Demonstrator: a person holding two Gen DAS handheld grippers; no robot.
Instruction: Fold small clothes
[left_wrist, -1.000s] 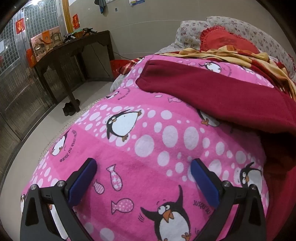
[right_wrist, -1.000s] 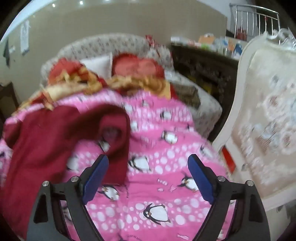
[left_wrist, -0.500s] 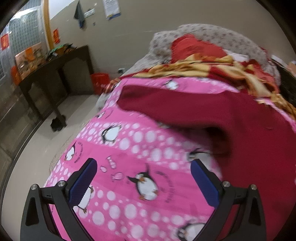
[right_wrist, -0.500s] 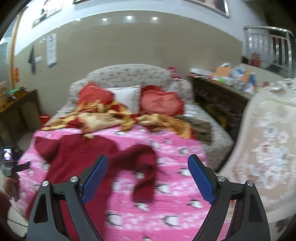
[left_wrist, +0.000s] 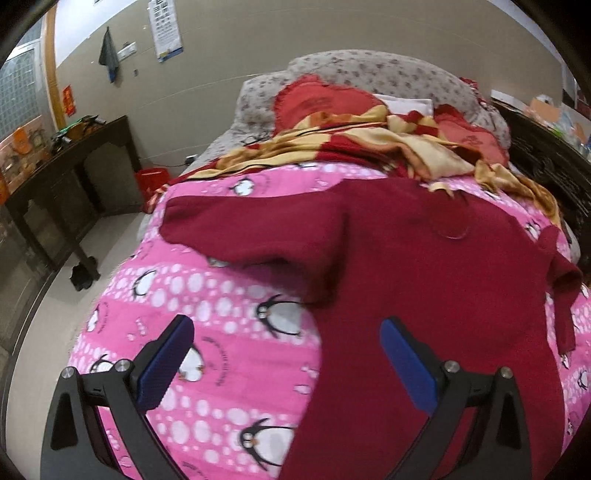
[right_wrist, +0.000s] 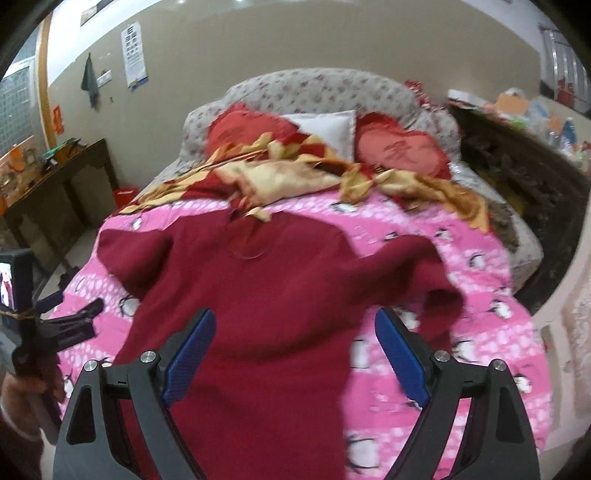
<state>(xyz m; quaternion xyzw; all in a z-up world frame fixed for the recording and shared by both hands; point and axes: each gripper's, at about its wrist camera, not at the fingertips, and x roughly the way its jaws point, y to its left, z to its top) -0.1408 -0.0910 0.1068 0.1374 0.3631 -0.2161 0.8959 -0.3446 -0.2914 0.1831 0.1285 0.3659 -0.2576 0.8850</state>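
Big bed (right_wrist: 524, 254), pink penguin blanket (right_wrist: 476, 295) spread over it, dark red sweater (right_wrist: 280, 291) lying flat on the blanket, yellow and red cover (right_wrist: 295, 177) bunched at 12 o'clock, red pillows (right_wrist: 402, 151) behind it

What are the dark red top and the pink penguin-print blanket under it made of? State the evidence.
Dark red top: probably a soft knit or fleece; matte, thick, with limp, rounded folds. Blur hides any weave. Pink penguin-print blanket: probably a printed plush or flannel; flat print, no sheen, slightly fuzzy look.
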